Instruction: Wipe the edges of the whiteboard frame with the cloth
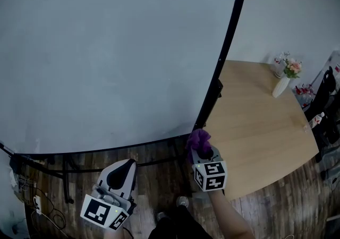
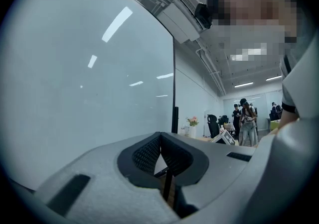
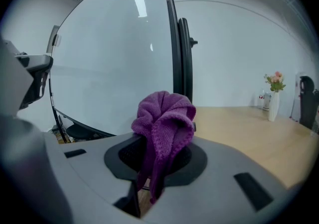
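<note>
A large whiteboard [image 1: 106, 47] fills the head view, with a black frame edge [image 1: 229, 36] down its right side and another along the bottom [image 1: 106, 151]. My right gripper [image 1: 201, 147] is just below the board's lower right corner, shut on a bunched purple cloth [image 1: 198, 139]. In the right gripper view the cloth [image 3: 164, 118] sticks up from the jaws, close to the black frame edge [image 3: 172, 44]. My left gripper [image 1: 119, 171] hangs lower left, below the bottom edge; its jaws [image 2: 160, 138] meet with nothing between them, facing the board [image 2: 89, 78].
A wooden table [image 1: 255, 126] stands right of the board, with a white vase of flowers [image 1: 281, 84] at its far side. Black stand legs [image 1: 64, 174] and cables [image 1: 32, 201] lie under the board. People [image 2: 246, 123] stand far off.
</note>
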Tool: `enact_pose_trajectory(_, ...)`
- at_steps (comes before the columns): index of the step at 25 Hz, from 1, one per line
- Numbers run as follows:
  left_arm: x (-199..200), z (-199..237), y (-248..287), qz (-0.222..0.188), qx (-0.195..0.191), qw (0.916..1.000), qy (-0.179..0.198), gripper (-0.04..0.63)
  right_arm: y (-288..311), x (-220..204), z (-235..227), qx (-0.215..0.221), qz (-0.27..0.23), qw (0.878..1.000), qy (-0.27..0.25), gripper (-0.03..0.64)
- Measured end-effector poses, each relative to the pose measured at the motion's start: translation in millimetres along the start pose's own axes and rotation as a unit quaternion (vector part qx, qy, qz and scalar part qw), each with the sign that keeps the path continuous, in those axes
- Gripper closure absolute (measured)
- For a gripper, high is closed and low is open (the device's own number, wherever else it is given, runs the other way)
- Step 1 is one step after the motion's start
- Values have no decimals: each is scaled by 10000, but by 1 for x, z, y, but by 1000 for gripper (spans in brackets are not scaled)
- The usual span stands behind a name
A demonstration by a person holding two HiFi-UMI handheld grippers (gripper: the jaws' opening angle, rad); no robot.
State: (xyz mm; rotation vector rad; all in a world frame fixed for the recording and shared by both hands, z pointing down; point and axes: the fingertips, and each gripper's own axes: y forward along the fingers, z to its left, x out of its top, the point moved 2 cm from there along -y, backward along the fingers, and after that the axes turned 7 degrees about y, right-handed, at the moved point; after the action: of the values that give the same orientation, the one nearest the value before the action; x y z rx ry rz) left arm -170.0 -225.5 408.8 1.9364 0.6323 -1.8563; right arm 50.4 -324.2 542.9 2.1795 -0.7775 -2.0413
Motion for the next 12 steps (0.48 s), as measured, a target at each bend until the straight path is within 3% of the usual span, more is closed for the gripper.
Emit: enact_pose_trajectory(12, 20, -6, -29, -136, 53, 9996, 228, 578, -69, 41, 47, 526, -615, 9965, -213, 537)
